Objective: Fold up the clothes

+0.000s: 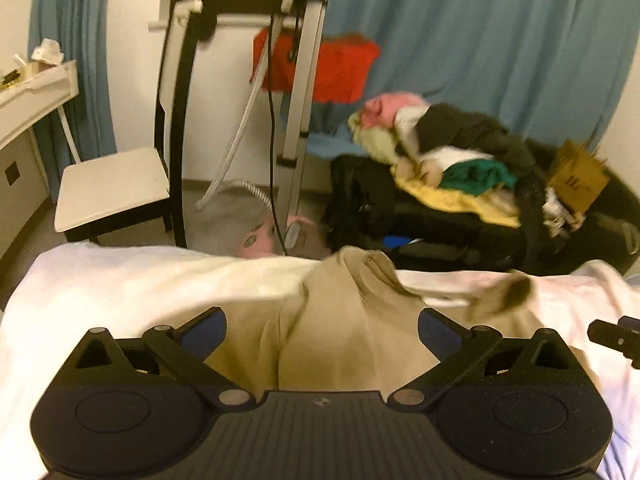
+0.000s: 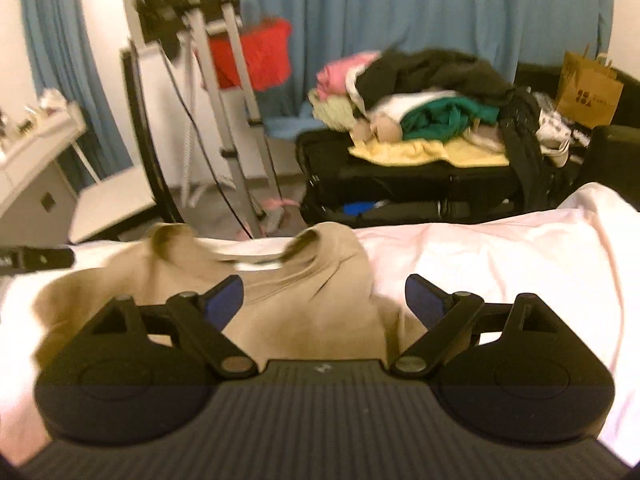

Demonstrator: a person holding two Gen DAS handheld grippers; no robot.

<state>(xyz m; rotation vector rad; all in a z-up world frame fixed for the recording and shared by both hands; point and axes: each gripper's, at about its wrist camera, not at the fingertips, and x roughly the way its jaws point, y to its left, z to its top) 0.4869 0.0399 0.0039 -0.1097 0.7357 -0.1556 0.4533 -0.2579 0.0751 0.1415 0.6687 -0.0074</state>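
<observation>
I have both tools over the bed (image 1: 100, 280), which is covered in a white sheet. The tan garment (image 1: 340, 320) lies crumpled on the bed near its far edge. My left hand-held gripper (image 1: 322, 330) is spread wide above the garment, nothing pinched. My right hand-held gripper (image 2: 324, 298) is also spread, its fingers on either side of the garment's fabric without pressing on it. Beyond the bed, a pile of clothes (image 2: 420, 108) sits on a black suitcase (image 2: 400, 184).
</observation>
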